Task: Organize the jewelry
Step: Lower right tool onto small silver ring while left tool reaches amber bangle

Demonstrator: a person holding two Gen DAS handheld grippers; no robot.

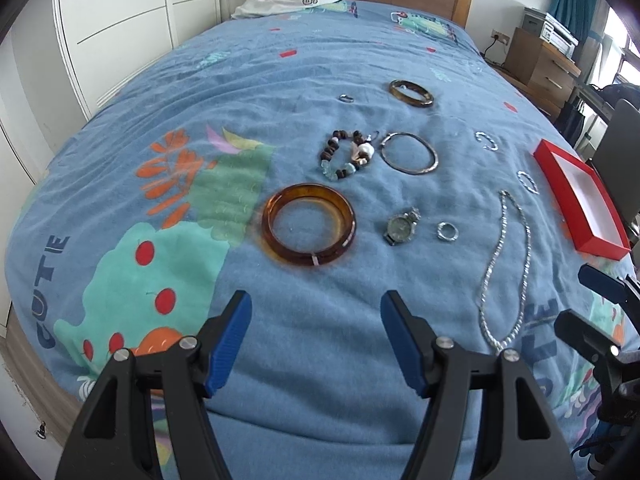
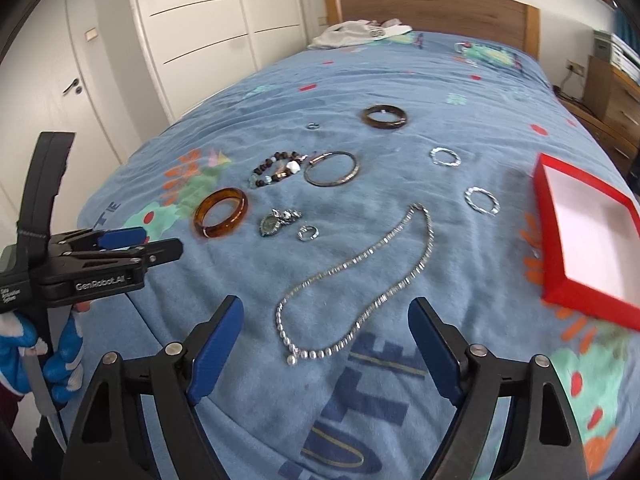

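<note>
Jewelry lies spread on a blue bedspread [image 1: 280, 80]. An amber bangle [image 1: 308, 235] lies just ahead of my open, empty left gripper [image 1: 316, 308]. A watch [image 1: 401, 226], a small ring [image 1: 447, 232], a bead bracelet [image 1: 346, 154], a thin metal bangle [image 1: 409, 153] and a dark bangle [image 1: 412, 93] lie beyond. A silver necklace [image 2: 360, 280] lies just ahead of my open, empty right gripper [image 2: 326, 312]. The open red box [image 2: 592, 240] sits at the right. The left gripper also shows in the right wrist view [image 2: 136, 246].
Two silver loop earrings [image 2: 445, 157] [image 2: 482, 200] lie left of the box. White clothing [image 2: 360, 32] lies by the wooden headboard. White wardrobe doors [image 2: 200, 40] stand to the left, a wooden dresser [image 1: 540, 64] to the right.
</note>
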